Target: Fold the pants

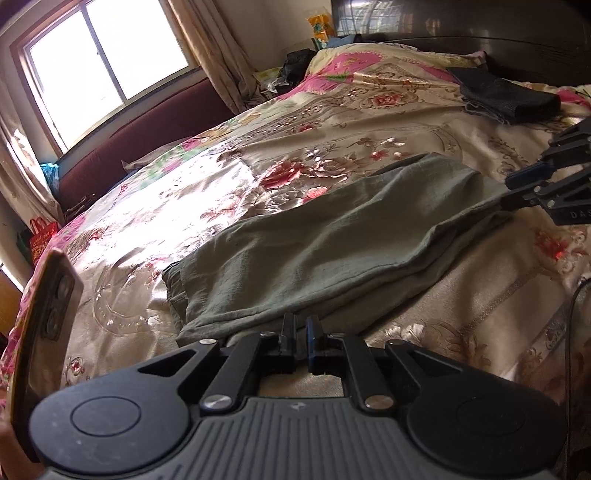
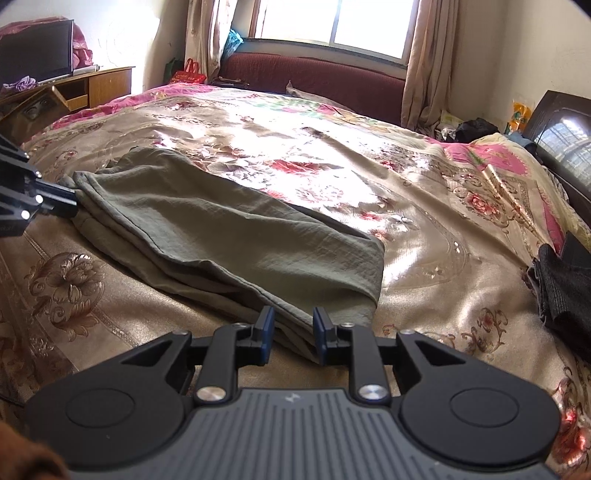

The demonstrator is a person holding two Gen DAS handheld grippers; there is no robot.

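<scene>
Item: pants [image 1: 325, 236], grey-green, thin woven cloth, lying on the bed [image 1: 369, 122] over a floral satin cover. They lie already doubled leg over leg in a long strip along the near edge of the bed, with stacked hems and seams showing at the near side.

Handling, as judged: light, limp and easily creased. The glossy cover beneath looks slippery, so the strip may slide or bunch when dragged. The best hold is at the two ends of the strip, pinching all layers together at a corner, so that the layers stay aligned when carried over.

Left tool [image 1: 300, 338]: jaws narrowly parted, at the near edge of one end of the pants. No cloth is seen between the pads.

Right tool [image 2: 293, 334]: jaws standing open on either side of the near corner of the other end. The cloth lies in the gap, but the pads do not press it.

Also present: dark folded garment [image 2: 565, 291] far right on the bed, well apart from the pants; window [image 2: 332, 22].

Obscured: which end is the waistband cannot be told. The underside layers are hidden, and sun glare washes out the far cover.
</scene>
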